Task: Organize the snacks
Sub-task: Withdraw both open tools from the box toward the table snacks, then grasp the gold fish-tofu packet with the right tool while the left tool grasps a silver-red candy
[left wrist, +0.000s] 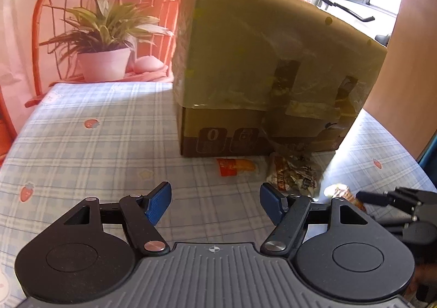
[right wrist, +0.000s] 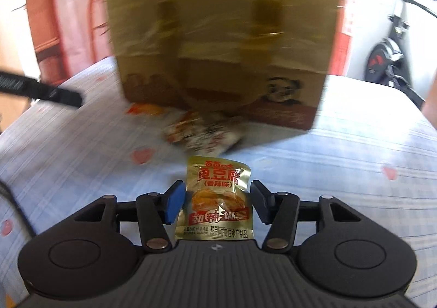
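- Snack packet (right wrist: 215, 204), gold foil with red print, stands between the blue pads of the right tongs (right wrist: 215, 203); the left pad touches its edge, the right pad sits just beside it, so a firm grip cannot be told.
- Left tongs (left wrist: 215, 203) gape wide over the checked table (left wrist: 95, 127), nothing between the pads.
- Just ahead of both tongs lie two more packets: a crinkled pale one (left wrist: 295, 172) and an orange one (left wrist: 237, 167).
- Beyond these, touching them, stands a cardboard box (left wrist: 273, 62) wrapped in plastic film.
- Far left, a potted plant (left wrist: 105, 46) sits on an orange chair (left wrist: 49, 7).
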Available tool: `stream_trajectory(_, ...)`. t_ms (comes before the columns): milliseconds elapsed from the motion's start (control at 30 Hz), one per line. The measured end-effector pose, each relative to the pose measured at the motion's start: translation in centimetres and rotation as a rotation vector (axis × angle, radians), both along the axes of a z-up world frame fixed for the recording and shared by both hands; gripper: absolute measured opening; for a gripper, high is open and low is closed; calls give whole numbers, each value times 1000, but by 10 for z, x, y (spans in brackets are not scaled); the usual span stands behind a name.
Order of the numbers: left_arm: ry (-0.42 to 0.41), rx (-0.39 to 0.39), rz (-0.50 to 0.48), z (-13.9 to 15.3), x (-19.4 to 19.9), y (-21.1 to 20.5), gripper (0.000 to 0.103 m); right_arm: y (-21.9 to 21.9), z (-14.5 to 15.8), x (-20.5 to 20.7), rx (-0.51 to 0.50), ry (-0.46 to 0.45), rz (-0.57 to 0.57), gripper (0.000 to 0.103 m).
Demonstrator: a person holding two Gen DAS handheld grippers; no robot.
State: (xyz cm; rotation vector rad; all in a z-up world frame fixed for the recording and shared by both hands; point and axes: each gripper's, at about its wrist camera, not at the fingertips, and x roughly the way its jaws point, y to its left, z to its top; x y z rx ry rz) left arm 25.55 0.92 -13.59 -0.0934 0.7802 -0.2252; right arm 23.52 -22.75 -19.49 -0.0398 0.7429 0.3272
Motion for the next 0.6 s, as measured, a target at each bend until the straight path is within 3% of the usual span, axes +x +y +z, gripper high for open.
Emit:
stream_trajectory(200, 20, -19, -65, -7, 10, -27, 74, -34, -9, 10, 60, -2, -133, 56)
stream_trajectory(367, 64, -55, -172, -21, 25, -55, 74, -36, -8, 9, 63, -17, -147, 56)
stream_trajectory(600, 60, -46, -227, -29, 50, -82, 74, -49, -10, 8, 129, -19, -193, 56)
